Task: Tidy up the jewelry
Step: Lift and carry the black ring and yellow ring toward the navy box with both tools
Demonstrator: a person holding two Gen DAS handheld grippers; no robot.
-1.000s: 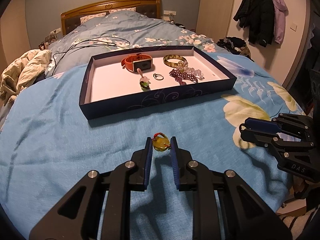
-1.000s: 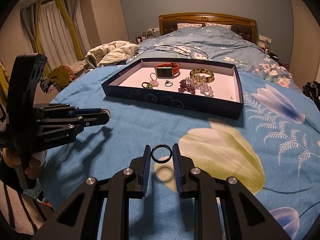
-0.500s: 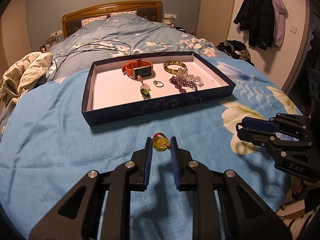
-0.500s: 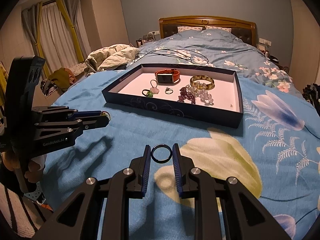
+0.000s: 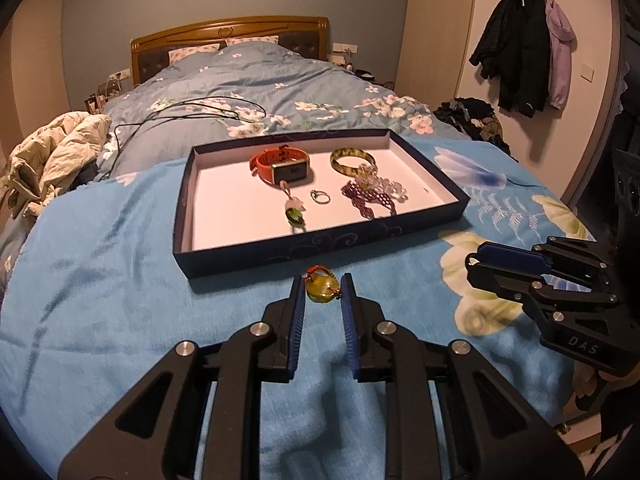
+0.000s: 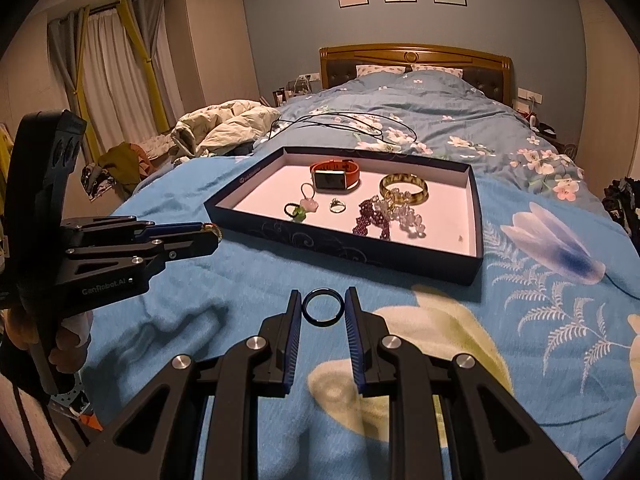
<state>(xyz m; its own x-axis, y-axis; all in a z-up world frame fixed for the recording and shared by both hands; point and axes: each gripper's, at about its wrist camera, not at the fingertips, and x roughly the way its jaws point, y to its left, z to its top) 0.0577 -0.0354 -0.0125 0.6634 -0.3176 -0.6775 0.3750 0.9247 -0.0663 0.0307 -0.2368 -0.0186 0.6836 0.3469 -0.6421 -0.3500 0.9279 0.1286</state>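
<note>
My left gripper (image 5: pixel 322 290) is shut on a yellow-green stone pendant (image 5: pixel 320 293) with a red cord, held above the blue blanket just short of the dark blue tray (image 5: pixel 320 246). My right gripper (image 6: pixel 322 307) is shut on a dark ring (image 6: pixel 322 307), also held above the blanket in front of the tray (image 6: pixel 360 254). Inside the tray lie an orange watch (image 5: pixel 281 165), a gold bangle (image 5: pixel 352 159), a silver ring (image 5: pixel 320 197), a small pink and green charm (image 5: pixel 295 210) and purple bead strands (image 5: pixel 370 196). Each gripper shows at the edge of the other's view: the right gripper (image 5: pixel 508 266), the left gripper (image 6: pixel 180 236).
The tray rests on a blue flowered blanket (image 5: pixel 100 280) spread over a bed. A black cable (image 5: pixel 192 110) lies on the duvet behind the tray. Crumpled beige bedding (image 5: pixel 52 156) is heaped at the left. Coats (image 5: pixel 524 48) hang on the right wall.
Both views have tilted up slightly, so the tray sits a little lower in frame. Both grips are unchanged.
</note>
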